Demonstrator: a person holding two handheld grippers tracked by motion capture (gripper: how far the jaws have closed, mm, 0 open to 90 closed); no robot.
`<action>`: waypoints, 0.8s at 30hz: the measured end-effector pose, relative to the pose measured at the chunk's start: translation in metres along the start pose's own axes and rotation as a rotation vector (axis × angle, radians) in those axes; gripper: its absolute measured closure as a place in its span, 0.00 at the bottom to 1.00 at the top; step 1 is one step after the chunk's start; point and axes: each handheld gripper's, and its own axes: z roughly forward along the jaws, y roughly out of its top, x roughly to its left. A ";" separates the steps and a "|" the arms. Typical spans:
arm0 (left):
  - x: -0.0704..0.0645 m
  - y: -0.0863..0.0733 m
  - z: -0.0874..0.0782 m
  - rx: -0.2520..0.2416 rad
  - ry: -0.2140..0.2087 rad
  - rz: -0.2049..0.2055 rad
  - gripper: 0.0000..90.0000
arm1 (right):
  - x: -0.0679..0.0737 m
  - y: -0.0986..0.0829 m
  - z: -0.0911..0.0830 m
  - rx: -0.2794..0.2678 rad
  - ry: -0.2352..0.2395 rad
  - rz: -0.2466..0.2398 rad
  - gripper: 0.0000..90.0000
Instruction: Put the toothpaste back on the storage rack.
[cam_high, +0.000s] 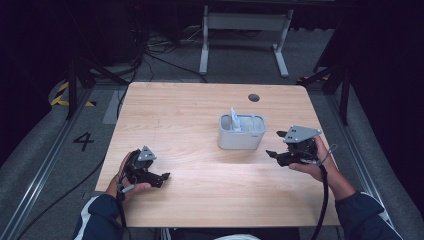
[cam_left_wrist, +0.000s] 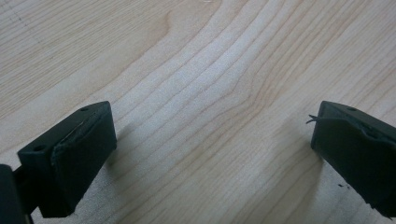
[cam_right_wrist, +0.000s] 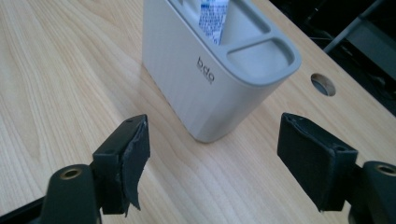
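Observation:
A light grey holder (cam_high: 241, 133) with compartments stands near the middle of the wooden table (cam_high: 200, 105); a white and blue tube (cam_high: 234, 120) sticks up from its left compartment. In the right gripper view the holder (cam_right_wrist: 205, 79) is close ahead with the tube (cam_right_wrist: 213, 18) at the top. My right gripper (cam_high: 276, 145) is open just right of the holder, jaws wide apart with nothing between them (cam_right_wrist: 215, 154). My left gripper (cam_high: 162, 180) is open near the table's front left, over bare wood (cam_left_wrist: 212, 149).
A round cable hole (cam_high: 254, 97) lies in the table behind the holder. A white desk frame (cam_high: 245, 30) and cables are on the floor beyond the table. Metal rails run along both sides.

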 end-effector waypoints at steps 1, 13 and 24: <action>0.000 0.000 0.000 0.000 0.000 -0.001 0.01 | 0.000 -0.002 0.000 0.004 -0.001 -0.001 0.29; 0.000 0.000 0.000 0.000 0.000 0.000 0.01 | 0.008 -0.035 0.005 0.075 -0.006 0.012 0.29; 0.000 0.000 0.000 0.000 0.000 0.000 0.01 | 0.005 -0.067 -0.003 0.068 -0.049 0.079 0.27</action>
